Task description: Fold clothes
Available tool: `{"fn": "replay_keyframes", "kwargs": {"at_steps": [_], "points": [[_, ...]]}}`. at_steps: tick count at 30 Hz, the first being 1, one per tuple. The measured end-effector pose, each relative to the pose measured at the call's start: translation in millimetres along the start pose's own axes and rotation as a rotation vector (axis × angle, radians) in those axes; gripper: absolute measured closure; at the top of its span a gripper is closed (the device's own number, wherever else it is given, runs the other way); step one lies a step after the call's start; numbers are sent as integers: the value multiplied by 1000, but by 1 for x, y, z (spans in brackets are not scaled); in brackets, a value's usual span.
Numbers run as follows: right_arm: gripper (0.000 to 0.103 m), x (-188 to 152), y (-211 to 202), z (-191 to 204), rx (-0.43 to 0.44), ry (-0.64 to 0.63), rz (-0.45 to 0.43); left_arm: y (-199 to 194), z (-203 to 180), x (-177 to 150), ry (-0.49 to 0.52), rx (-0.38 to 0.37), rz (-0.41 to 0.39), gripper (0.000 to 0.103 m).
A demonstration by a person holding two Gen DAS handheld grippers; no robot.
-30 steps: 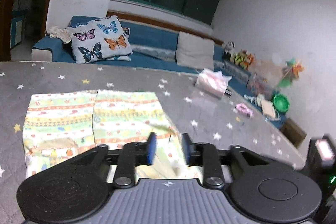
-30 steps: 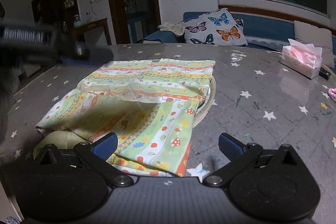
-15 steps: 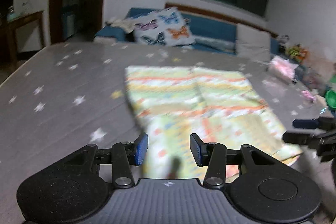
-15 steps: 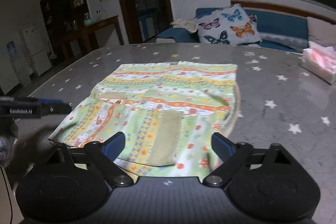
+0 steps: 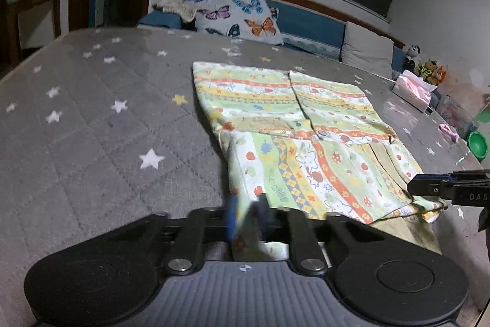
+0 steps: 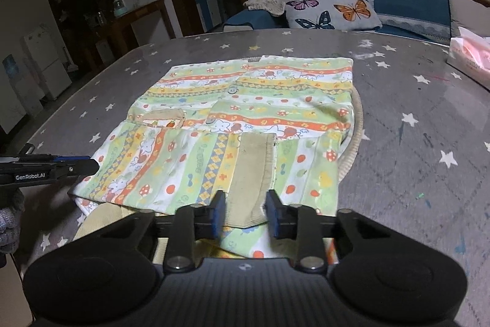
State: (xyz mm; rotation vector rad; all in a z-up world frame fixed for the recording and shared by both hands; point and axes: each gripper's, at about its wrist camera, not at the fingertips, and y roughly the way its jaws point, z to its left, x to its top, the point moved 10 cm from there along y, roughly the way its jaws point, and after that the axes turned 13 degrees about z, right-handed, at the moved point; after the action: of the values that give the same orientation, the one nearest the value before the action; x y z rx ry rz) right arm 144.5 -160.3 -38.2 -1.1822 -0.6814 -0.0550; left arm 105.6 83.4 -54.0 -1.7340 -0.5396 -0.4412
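So the left gripper [image 5: 246,215] had swung back in from half a second before and its nearly closed jaws were pinching the shirt [image 5: 306,143] at its near left corner. The right gripper [image 6: 245,212] had narrowed too, jaws half open around the tan cuff [image 6: 252,173], not clamped yet by the look of it. Shirt lay mid-frame on the table [image 5: 92,127], sleeves folded in. Looked like the bottom-up fold was coming. Plenty of bare table on the left; tissue pack [image 6: 471,57] sat upper right.

left wrist: low at garment's [image 5: 306,143] near-left corner, facing sofa | right wrist: low at near hem | shared: garment, butterfly cushion [image 6: 333,5]
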Motion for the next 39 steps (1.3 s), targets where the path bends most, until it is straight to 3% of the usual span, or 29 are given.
{"fn": "replay_keyframes", "kwargs": {"at_steps": [3,5,13,17,20,22,24,27,30,31,33,37,39], "points": [[98,2,-2,-1,7,10,1,-4,2,1,-18,-14,-13,99],[98,3,-5,0,4,3,-1,-9,3,3,-17,-20,-28,99],[82,-2,-1,-6,-7,20,27,-18,-3,2,20,-35,-37,100],[81,-2,1,-8,-7,27,34,-23,-7,0,41,-48,-39,98],[81,-2,2,-8,1,35,43,-26,-10,-1,57,-57,-40,88],[82,-2,2,-8,1,37,47,-26,-15,-2,85,-39,-42,58],[82,-2,3,-9,0,50,48,-22,-17,-5,103,-14,-35,55],[83,-3,3,-8,3,54,52,-14,-15,-8,90,-21,-11,57],[94,-2,1,-8,8,61,49,-7,-12,-9,70,-33,10,91],[95,-1,-1,-8,15,68,42,-7,-9,-8,56,-39,9,95],[95,3,-9,-7,24,79,17,-9,-5,-7,30,-48,6,100],[95,9,-27,-4,51,88,-19,-16,5,-5,9,-56,-7,101],[95,4,-23,-5,61,100,4,-14,9,-7,7,-49,2,101]]}}
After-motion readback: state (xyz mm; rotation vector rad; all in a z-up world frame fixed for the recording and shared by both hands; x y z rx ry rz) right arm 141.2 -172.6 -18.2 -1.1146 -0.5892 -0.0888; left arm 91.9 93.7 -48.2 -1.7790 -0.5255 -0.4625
